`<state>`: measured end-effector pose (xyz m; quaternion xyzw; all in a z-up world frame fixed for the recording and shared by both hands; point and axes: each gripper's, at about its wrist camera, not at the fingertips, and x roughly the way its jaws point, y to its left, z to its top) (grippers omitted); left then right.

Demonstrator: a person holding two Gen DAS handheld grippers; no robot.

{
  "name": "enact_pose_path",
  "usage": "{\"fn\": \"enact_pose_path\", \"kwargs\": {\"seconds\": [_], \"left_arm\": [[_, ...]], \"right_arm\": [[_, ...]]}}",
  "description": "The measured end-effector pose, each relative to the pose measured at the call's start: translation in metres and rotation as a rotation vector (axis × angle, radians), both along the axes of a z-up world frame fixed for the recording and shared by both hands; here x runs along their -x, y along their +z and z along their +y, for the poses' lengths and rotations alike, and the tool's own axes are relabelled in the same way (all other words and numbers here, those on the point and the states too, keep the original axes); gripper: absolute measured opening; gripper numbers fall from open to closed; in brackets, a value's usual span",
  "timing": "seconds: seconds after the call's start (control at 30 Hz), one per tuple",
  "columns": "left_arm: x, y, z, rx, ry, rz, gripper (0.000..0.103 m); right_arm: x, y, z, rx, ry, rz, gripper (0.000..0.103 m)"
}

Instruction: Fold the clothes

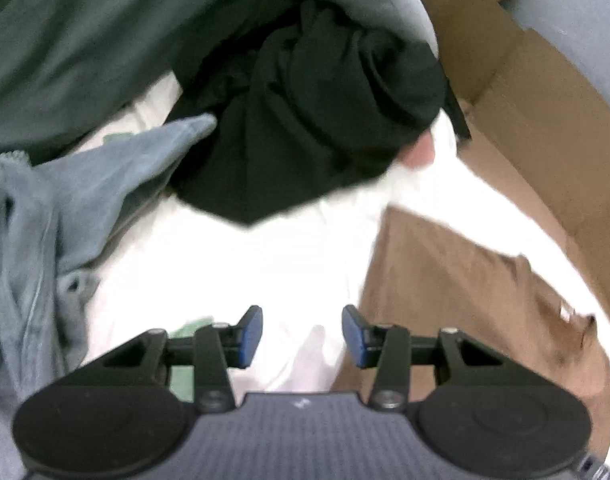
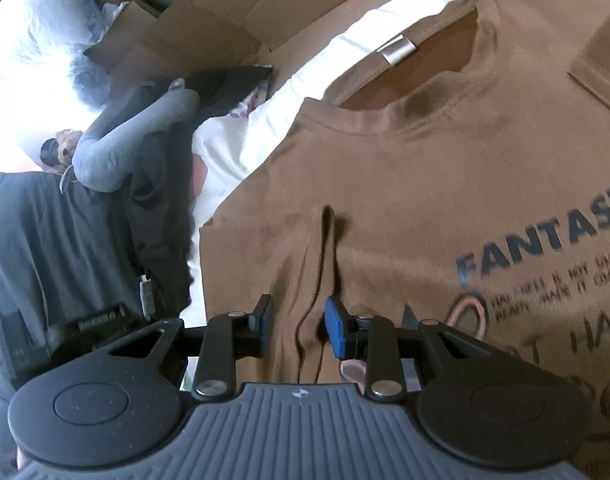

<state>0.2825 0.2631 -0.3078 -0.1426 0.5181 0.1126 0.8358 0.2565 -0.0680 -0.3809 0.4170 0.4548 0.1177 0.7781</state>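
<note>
A brown T-shirt (image 2: 425, 180) with dark printed lettering lies front up on a white sheet (image 2: 305, 92), its neckline toward the top of the view. My right gripper (image 2: 299, 326) hovers low over its chest. The jaws stand apart with a raised crease of the brown fabric between them, and the pads do not press on it. In the left wrist view my left gripper (image 1: 302, 336) is open and empty above the white sheet (image 1: 245, 260), with the brown T-shirt's edge (image 1: 465, 300) to its right. A crumpled black garment (image 1: 313, 120) lies ahead.
A grey-blue garment (image 1: 85, 200) is heaped at the left, with dark green fabric (image 1: 65, 40) behind it. Cardboard flaps (image 1: 525, 100) rise on the right. A person in dark clothes (image 2: 65, 240) with a grey sleeve (image 2: 137, 136) stands left of the sheet.
</note>
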Motion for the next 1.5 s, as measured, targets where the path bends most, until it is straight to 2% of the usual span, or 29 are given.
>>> {"fn": "enact_pose_path", "kwargs": {"seconds": [0.2, 0.47, 0.63, 0.8, 0.87, 1.0, 1.13, 1.3, 1.37, 1.4, 1.43, 1.47, 1.5], "left_arm": [[0.043, 0.0, -0.001, 0.042, 0.008, 0.029, 0.046], [0.086, -0.005, 0.002, 0.078, 0.035, 0.053, 0.046], [0.094, -0.013, 0.007, 0.085, 0.054, 0.077, 0.046], [0.095, -0.018, 0.004, 0.095, 0.034, 0.095, 0.046], [0.094, -0.022, 0.002, 0.094, 0.018, 0.104, 0.046], [0.09, -0.026, 0.0, 0.069, -0.01, 0.114, 0.046], [0.086, -0.029, 0.005, 0.08, -0.005, 0.118, 0.046], [0.085, -0.03, 0.005, 0.068, -0.038, 0.12, 0.046], [0.085, -0.031, 0.007, 0.074, -0.037, 0.118, 0.046], [0.086, -0.032, 0.007, 0.078, -0.035, 0.117, 0.046], [0.086, -0.032, 0.008, 0.081, -0.034, 0.116, 0.047], [0.087, -0.033, 0.008, 0.082, -0.033, 0.114, 0.047], [0.087, -0.033, 0.008, 0.082, -0.032, 0.113, 0.047]], "right_arm": [[0.008, 0.005, -0.001, -0.013, 0.009, -0.012, 0.03], [0.003, -0.015, -0.001, -0.139, -0.004, 0.05, 0.03], [0.005, -0.019, 0.003, -0.197, -0.015, 0.068, 0.03], [-0.001, -0.02, 0.007, -0.197, -0.014, 0.074, 0.031], [-0.004, -0.023, 0.009, -0.196, -0.02, 0.084, 0.037], [-0.007, -0.035, 0.012, -0.209, -0.029, 0.11, 0.037], [-0.009, -0.046, 0.017, -0.226, -0.033, 0.134, 0.037], [-0.012, -0.05, 0.024, -0.206, -0.022, 0.131, 0.038], [-0.013, -0.049, 0.026, -0.192, -0.013, 0.121, 0.034], [-0.013, -0.048, 0.027, -0.184, -0.007, 0.116, 0.028], [-0.013, -0.048, 0.028, -0.175, -0.002, 0.116, 0.012], [-0.012, -0.047, 0.028, -0.171, 0.002, 0.113, 0.002], [-0.011, -0.046, 0.027, -0.169, 0.004, 0.108, 0.002]]}}
